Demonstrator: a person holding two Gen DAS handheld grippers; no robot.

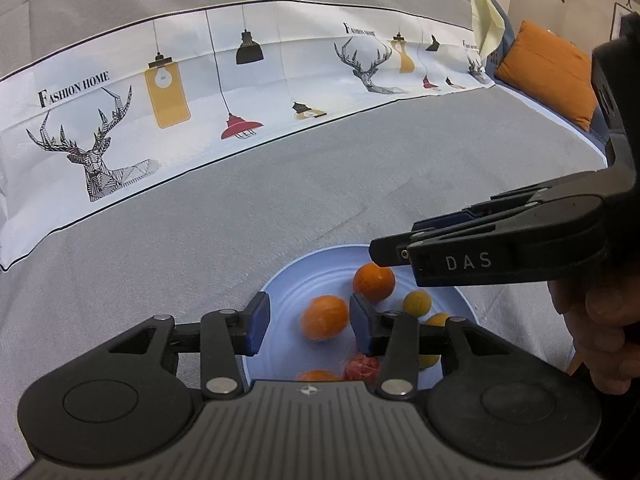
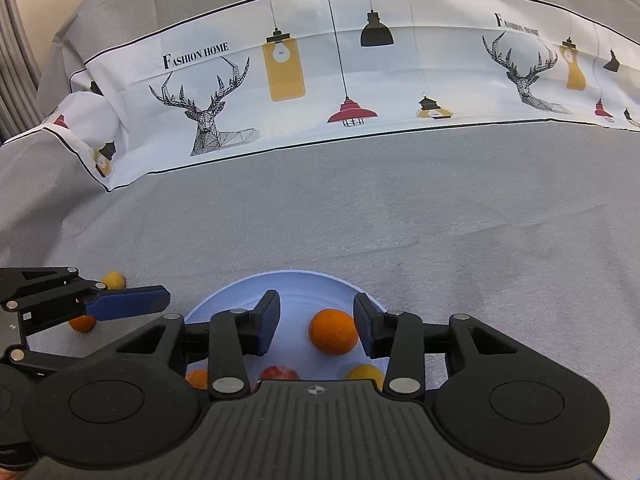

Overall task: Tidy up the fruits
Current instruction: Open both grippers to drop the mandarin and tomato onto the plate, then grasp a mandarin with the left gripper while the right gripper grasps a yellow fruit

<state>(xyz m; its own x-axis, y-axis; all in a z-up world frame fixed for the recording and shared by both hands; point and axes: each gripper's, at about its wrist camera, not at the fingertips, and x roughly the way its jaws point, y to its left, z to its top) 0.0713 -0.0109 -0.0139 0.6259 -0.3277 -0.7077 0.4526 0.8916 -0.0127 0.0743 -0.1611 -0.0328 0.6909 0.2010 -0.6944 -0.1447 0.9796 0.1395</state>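
Note:
A pale blue plate (image 1: pixel 280 280) lies on the grey cloth and holds several fruits: oranges (image 1: pixel 324 317), small yellow ones (image 1: pixel 417 303) and a red one (image 1: pixel 361 367). My left gripper (image 1: pixel 308 322) is open above the plate, its blue pads on either side of an orange without touching it. My right gripper (image 2: pixel 316 326) is open over the same plate (image 2: pixel 224 300), with an orange (image 2: pixel 334 331) near its right pad. In the right wrist view a yellow fruit (image 2: pixel 114 280) and an orange fruit (image 2: pixel 82 323) lie on the cloth left of the plate, behind the left gripper's fingers (image 2: pixel 128 301).
A white printed cloth (image 1: pixel 200 92) with deer and lamps runs across the back of the grey surface (image 1: pixel 320 184). An orange cushion (image 1: pixel 548 72) lies at the far right. The hand holding the right gripper (image 1: pixel 600 320) is at the right edge.

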